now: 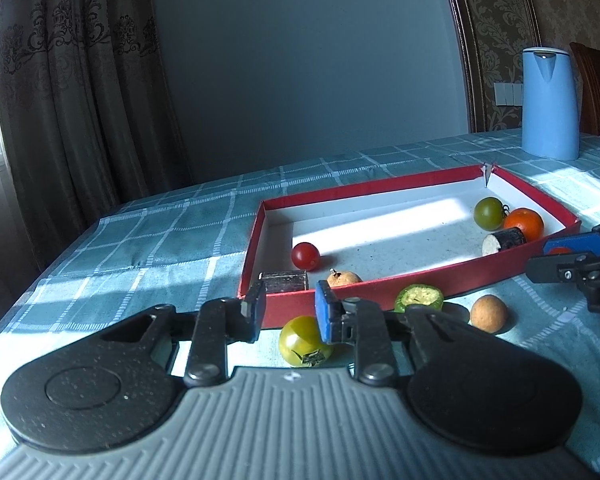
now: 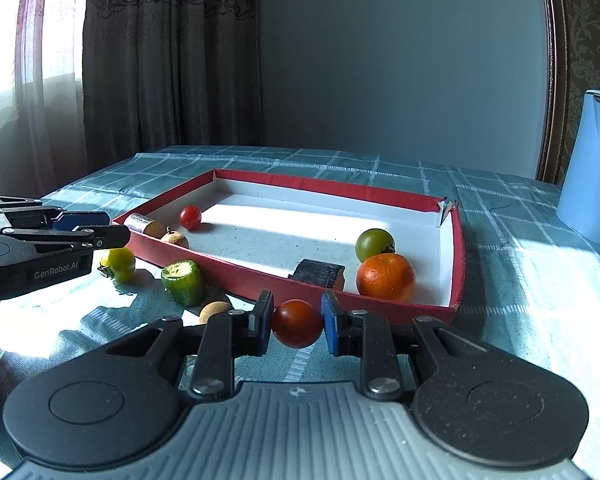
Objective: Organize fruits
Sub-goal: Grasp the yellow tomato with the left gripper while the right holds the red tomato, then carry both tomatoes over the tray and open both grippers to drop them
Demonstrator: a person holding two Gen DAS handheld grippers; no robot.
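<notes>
Right gripper (image 2: 297, 322) pinches 1 red tomato (image 2: 297, 323) before the red tray (image 2: 458, 264); left gripper (image 1: 290, 312) hovers above a yellow tomato (image 1: 300, 340), seemingly empty, slightly parted.

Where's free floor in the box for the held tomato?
Bare: the middle of the box, between the red tomato on the left and the green tomato, orange and dark chunk on the right. Crowded: right near corner and left near corner.
</notes>
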